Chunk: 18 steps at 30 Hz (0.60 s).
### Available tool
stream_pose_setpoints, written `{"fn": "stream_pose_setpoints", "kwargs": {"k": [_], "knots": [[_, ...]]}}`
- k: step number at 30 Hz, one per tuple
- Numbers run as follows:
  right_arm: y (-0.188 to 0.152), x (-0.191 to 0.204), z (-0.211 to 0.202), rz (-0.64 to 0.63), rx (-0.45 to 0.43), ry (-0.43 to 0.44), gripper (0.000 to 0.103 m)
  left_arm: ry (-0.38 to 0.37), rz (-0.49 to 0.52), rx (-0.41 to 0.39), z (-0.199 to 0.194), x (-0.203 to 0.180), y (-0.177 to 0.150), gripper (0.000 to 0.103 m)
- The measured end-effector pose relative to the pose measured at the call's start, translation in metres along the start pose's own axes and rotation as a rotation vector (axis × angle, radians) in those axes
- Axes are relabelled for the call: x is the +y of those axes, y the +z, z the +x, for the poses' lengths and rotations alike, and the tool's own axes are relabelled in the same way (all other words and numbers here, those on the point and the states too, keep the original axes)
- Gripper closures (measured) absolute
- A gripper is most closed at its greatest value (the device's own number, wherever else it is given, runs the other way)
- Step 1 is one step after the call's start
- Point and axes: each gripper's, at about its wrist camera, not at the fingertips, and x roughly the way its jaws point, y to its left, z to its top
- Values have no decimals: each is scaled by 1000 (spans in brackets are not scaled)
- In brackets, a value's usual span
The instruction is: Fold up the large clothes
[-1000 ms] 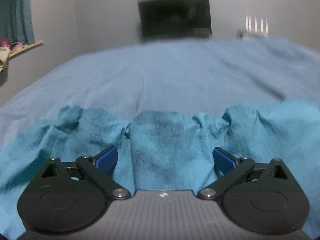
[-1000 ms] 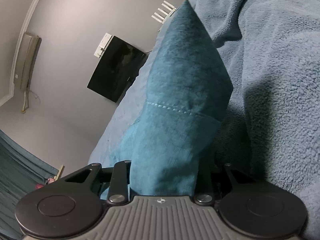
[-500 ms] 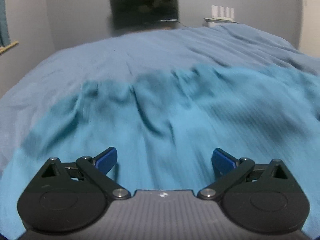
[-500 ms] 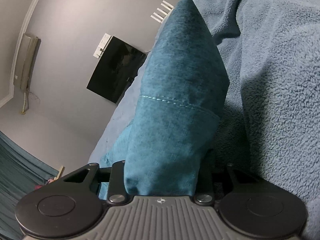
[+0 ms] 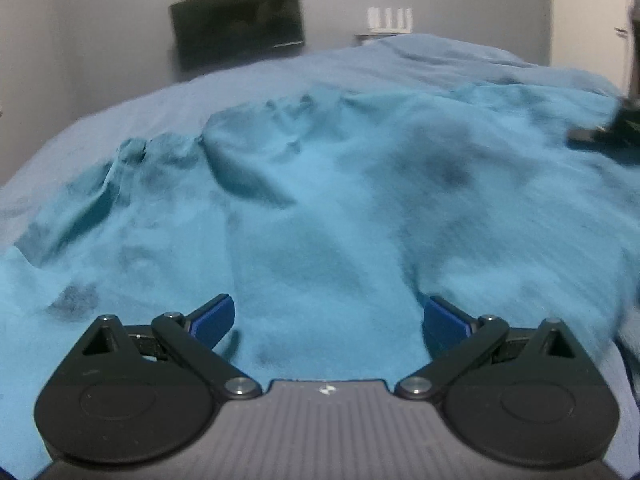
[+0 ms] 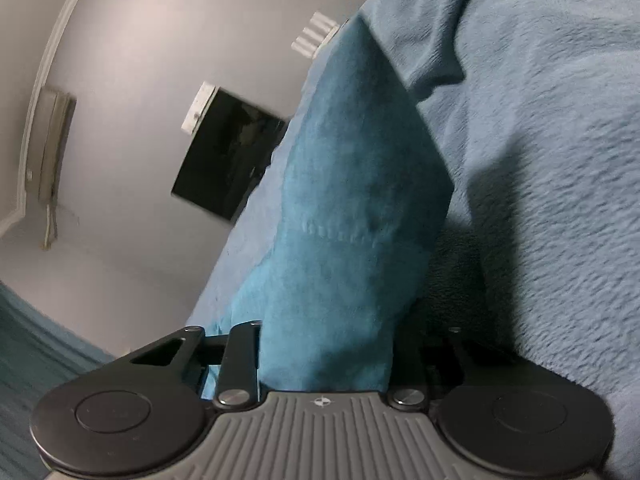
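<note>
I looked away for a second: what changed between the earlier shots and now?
The open left gripper swept sideways over the teal garment, its bunched far edge sliding leftward in view. The right gripper stayed put, holding the garment's corner, its jaws closing.

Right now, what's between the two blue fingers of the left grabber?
Only the teal cloth, seen in the left wrist view. It lies under the wide-open left gripper, unpinched.

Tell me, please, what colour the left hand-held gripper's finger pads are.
Dark blue pads, clearest in the left wrist view.

A home bedroom — blue bed blanket (image 5: 280, 80), wall-mounted television (image 5: 238, 20), grey walls, teal curtain (image 6: 36, 320)
</note>
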Motion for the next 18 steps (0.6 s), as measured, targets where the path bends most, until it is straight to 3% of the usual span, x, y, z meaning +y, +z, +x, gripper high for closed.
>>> {"fn": "stream_pose_setpoints", "kwargs": {"k": [2, 6, 11, 15, 18], "knots": [[0, 0, 1, 1, -10, -8, 69, -9, 18, 13, 3, 0, -5, 1], [-6, 21, -2, -98, -31, -38, 84, -38, -2, 32, 14, 5, -15, 0], [-31, 100, -17, -465, -60, 3, 89, -39, 16, 29, 17, 4, -20, 0], [-81, 174, -22, -805, -43, 81, 89, -57, 3, 29, 16, 9, -20, 0], [-118, 211, -24, -990, -34, 133, 89, -69, -19, 55, 2, 28, -9, 12]]}}
